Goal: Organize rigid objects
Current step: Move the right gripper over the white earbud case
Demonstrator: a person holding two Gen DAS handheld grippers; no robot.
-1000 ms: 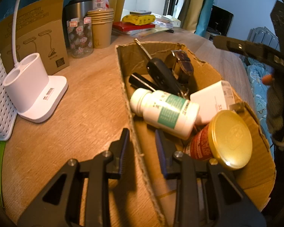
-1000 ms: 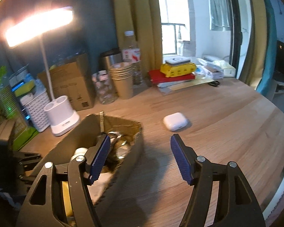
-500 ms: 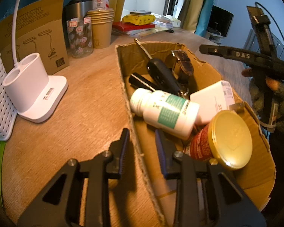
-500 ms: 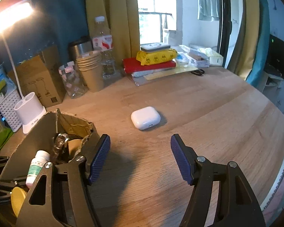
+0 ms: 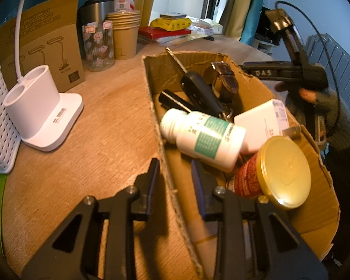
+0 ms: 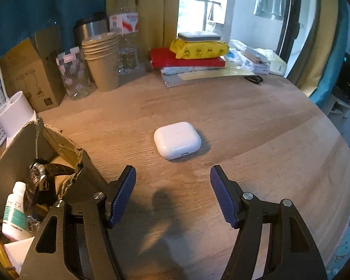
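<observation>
A cardboard box (image 5: pixel 315 214) holds a white pill bottle (image 5: pixel 205 137), a gold-lidded red jar (image 5: pixel 277 172), a white charger (image 5: pixel 261 121), a car key (image 5: pixel 198 91), a black pen (image 5: pixel 172 100) and a watch (image 5: pixel 224 79). My left gripper (image 5: pixel 175 186) straddles the box's left wall (image 5: pixel 155 107), jaws close on both sides of it. A white earbud case (image 6: pixel 177 139) lies on the wooden table (image 6: pixel 256 144). My right gripper (image 6: pixel 172 196) is open and empty, just short of the case. The box (image 6: pixel 14 147) is at its left.
A white lamp base (image 5: pixel 39 112), a white basket (image 5: pixel 0 126), a lamp carton (image 5: pixel 42 44), a glass jar (image 5: pixel 98 44), paper cups (image 6: pixel 102 63), a steel mug (image 6: pixel 91 26) and a water bottle (image 6: pixel 127 30) stand at the back. Books and packets (image 6: pixel 193 56) lie behind the case.
My right gripper has swung away from the box and toward the earbud case, which is now nearer and centred between the fingers. My left gripper has not moved.
</observation>
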